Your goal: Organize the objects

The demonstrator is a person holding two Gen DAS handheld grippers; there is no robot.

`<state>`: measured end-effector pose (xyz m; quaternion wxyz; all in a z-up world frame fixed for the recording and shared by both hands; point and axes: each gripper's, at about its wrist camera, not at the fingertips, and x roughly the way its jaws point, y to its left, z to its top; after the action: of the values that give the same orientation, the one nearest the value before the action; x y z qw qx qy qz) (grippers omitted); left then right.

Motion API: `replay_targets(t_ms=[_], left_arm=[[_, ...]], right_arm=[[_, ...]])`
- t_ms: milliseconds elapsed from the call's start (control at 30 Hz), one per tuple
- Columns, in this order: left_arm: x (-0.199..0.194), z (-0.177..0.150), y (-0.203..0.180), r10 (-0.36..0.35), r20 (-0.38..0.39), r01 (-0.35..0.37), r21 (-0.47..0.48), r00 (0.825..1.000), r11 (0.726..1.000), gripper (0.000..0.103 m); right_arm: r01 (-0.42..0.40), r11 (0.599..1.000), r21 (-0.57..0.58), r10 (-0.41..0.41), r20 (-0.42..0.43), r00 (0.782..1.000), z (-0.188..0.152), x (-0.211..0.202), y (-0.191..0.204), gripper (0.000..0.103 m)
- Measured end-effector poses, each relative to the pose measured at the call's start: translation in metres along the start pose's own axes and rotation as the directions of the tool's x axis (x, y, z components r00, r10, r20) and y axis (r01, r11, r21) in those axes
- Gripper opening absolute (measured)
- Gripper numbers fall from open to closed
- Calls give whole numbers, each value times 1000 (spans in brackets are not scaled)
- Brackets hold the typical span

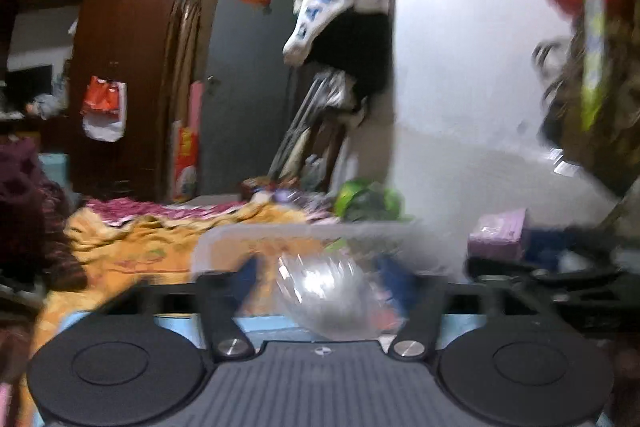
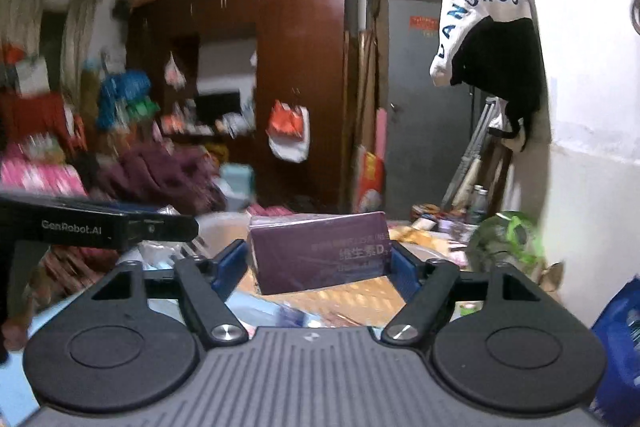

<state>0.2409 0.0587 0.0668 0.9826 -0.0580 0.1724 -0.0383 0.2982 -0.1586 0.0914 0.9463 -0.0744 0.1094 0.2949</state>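
Observation:
My left gripper (image 1: 324, 279) is shut on a crumpled clear plastic bag (image 1: 328, 295), held over a clear plastic bin (image 1: 224, 239) on the bed; the view is blurred. My right gripper (image 2: 320, 259) is shut on a purple box (image 2: 320, 251) with Chinese print, its blue pads (image 2: 230, 261) pressing both ends, held above the orange bedspread (image 2: 360, 297). The left gripper's black body (image 2: 96, 225) shows at the left of the right wrist view. A purple box (image 1: 498, 233) also shows at the right of the left wrist view.
A cluttered bed with an orange bedspread (image 1: 132, 247) lies ahead. A dark wooden wardrobe (image 2: 304, 75) and grey door (image 2: 420, 115) stand behind. Clothes (image 2: 488, 27) hang on the white wall. A green bag (image 2: 508, 239) sits at the bed's far corner. A blue bag (image 2: 620, 339) is low right.

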Motion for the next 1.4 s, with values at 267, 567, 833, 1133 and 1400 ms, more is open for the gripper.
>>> replay_targets(t_ms=[267, 567, 833, 1133, 1400], left_arm=[[-81, -49, 28, -24, 125, 28, -31, 992, 999, 96], [-119, -142, 48, 105, 56, -102, -66, 993, 993, 85], [-108, -154, 45, 140, 3, -140, -18, 990, 990, 57], [-101, -159, 20, 151, 4, -151, 77, 989, 986, 37], [-93, -159, 16, 182, 7, -181, 105, 983, 978, 40]], right_arm=[[15, 997, 70, -19, 46, 999, -56, -66, -1, 103], [-57, 967, 247, 55, 12, 998, -145, -96, 0, 98], [-12, 980, 199, 19, -34, 999, -139, -79, 10, 78], [24, 986, 165, -11, -75, 997, -147, -74, 17, 51], [40, 988, 149, -33, -46, 998, -147, -98, 19, 49]])
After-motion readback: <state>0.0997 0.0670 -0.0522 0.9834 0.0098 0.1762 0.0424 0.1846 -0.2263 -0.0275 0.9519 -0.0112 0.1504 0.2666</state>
